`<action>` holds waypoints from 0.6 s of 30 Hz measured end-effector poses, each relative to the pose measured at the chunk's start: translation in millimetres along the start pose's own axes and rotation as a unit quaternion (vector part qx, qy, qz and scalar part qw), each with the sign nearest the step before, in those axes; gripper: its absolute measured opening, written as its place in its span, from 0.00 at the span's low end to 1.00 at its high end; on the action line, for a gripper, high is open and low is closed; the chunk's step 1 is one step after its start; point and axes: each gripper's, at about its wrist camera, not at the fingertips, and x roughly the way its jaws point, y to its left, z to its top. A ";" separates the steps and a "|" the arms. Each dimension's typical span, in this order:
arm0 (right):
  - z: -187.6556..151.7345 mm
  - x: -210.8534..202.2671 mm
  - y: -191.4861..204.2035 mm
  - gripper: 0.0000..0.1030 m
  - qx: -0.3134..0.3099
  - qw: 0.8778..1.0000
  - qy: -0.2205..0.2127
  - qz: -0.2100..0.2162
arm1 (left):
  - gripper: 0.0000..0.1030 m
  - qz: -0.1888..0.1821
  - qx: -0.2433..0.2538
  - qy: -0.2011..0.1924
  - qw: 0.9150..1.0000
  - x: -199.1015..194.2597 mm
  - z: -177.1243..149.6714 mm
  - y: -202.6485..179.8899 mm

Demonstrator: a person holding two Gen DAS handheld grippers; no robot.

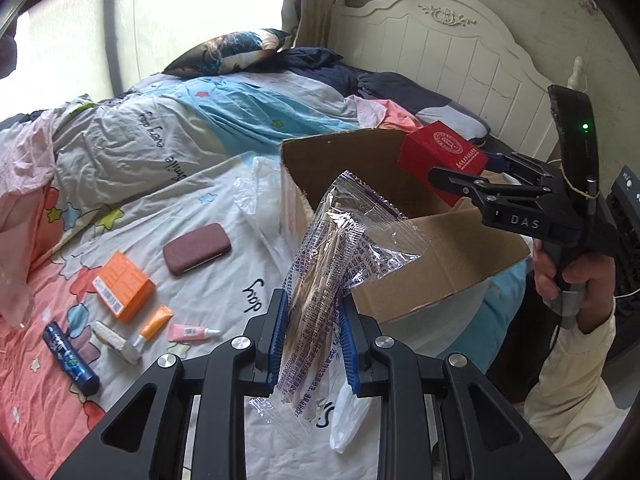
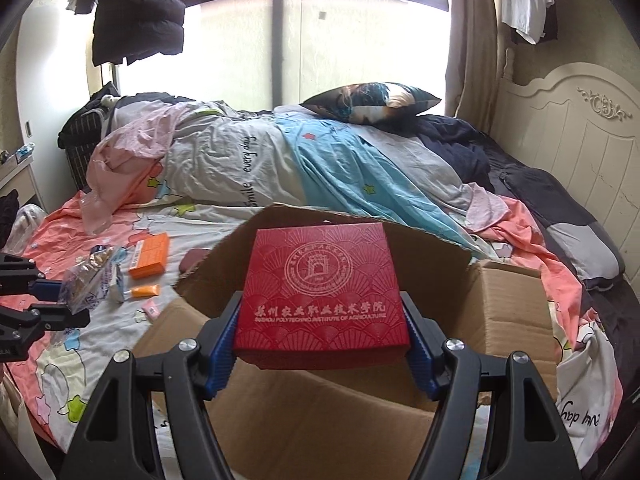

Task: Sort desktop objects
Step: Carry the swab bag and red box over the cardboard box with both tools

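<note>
My left gripper is shut on a clear printed packet of wooden sticks, held upright just left of the open cardboard box. My right gripper is shut on a flat red box with gold lettering, hovering over the cardboard box. From the left wrist view the right gripper and the red box hang above the box's far corner. The left gripper with the packet shows at the left edge of the right wrist view.
On the bedsheet lie an orange carton, a maroon case, a dark blue tube, an orange tube, a pink tube and a white item. A rumpled duvet, pillow and headboard lie behind.
</note>
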 end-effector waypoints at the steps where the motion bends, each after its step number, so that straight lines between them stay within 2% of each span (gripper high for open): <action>1: -0.1 1.8 -3.6 0.65 0.001 1.000 0.002 -0.003 | 0.25 -0.005 0.001 0.001 1.000 2.5 1.5 -0.9; 11: 1.5 22.8 -33.7 0.65 0.004 0.999 0.035 -0.025 | 0.25 -0.014 0.021 0.004 1.000 22.0 26.8 -13.9; 18: -0.5 43.9 -49.0 0.65 0.011 0.996 0.082 -0.033 | 0.25 -0.036 0.044 0.003 0.998 35.1 51.1 -31.4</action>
